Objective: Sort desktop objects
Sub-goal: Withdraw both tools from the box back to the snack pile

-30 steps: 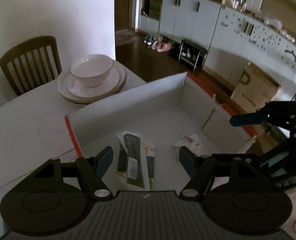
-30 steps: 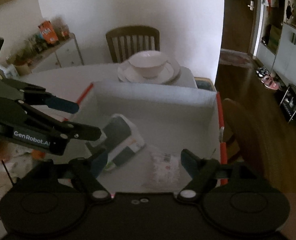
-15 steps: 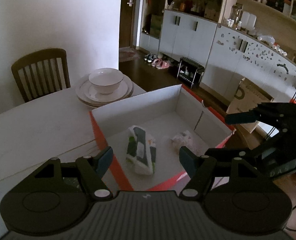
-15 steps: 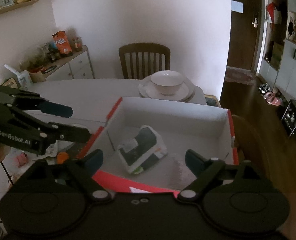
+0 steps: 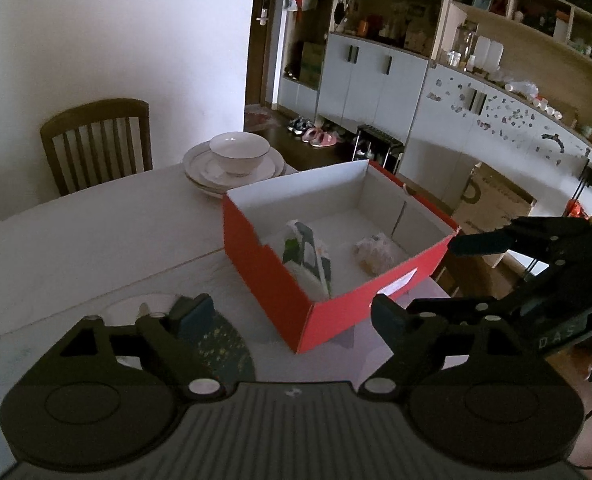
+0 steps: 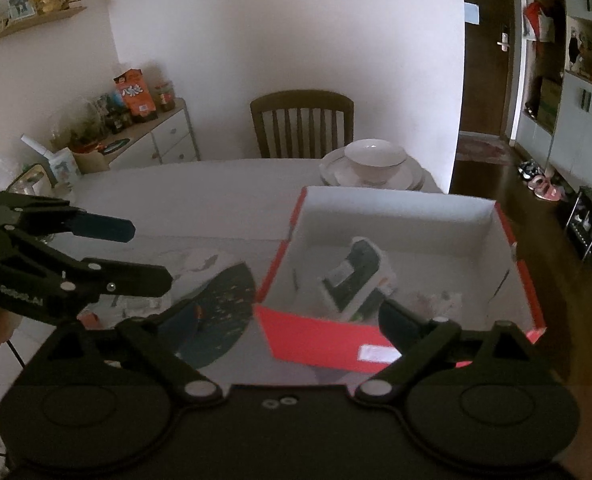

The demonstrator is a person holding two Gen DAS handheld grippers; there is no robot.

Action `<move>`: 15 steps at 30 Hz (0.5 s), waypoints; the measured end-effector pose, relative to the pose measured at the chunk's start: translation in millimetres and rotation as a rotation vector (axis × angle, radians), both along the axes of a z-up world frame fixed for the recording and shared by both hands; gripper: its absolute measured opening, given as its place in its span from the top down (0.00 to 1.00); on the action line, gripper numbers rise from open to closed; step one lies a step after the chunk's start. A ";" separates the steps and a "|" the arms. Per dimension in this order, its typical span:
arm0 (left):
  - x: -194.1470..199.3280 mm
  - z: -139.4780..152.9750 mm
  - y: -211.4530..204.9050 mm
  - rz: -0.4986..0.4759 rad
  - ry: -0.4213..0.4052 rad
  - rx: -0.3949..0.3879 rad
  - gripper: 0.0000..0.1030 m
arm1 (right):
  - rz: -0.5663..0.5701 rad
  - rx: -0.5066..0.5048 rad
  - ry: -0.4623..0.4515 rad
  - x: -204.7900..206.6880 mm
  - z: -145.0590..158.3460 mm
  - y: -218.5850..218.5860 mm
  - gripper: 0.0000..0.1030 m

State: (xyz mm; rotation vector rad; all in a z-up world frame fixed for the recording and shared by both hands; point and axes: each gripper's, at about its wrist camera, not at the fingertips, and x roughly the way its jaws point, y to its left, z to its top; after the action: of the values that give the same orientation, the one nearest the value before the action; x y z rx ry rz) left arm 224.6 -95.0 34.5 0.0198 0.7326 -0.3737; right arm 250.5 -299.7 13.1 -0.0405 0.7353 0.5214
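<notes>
A red box with a white inside (image 5: pixel 280 280) (image 6: pixel 315 340) stands on the white table. In it lie a green and white packet (image 5: pixel 307 256) (image 6: pixel 355 276) and a small crumpled wrapper (image 5: pixel 375 250) (image 6: pixel 435 300). My left gripper (image 5: pixel 292 316) is open and empty, above the table before the box's near corner. My right gripper (image 6: pixel 292 316) is open and empty, held back from the box's near wall. Each gripper shows in the other's view: the right one (image 5: pixel 515 272) beside the box, the left one (image 6: pixel 108 252) over the table.
A dark speckled round mat (image 5: pixel 224 344) (image 6: pixel 220 304) and loose papers (image 6: pixel 192 260) lie left of the box. A bowl on stacked plates (image 5: pixel 236 160) (image 6: pixel 371 164) sits behind it, with a wooden chair (image 6: pixel 301 120) beyond. A sideboard with jars (image 6: pixel 136 128) stands far left.
Both grippers have pulled back and up from inside the box; its red outer walls and the mat beside it have come into view. The packet and wrapper stay inside.
</notes>
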 end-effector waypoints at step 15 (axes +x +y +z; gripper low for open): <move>-55.8 -15.0 71.8 0.039 -0.010 -0.014 0.00 | -0.032 0.028 0.015 -51.0 -8.8 55.1 0.04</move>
State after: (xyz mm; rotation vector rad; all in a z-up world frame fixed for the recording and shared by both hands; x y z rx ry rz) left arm 168.8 -23.2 19.5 -0.0056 0.7195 -0.3413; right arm 199.5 -244.6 4.3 0.0014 0.7426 0.5013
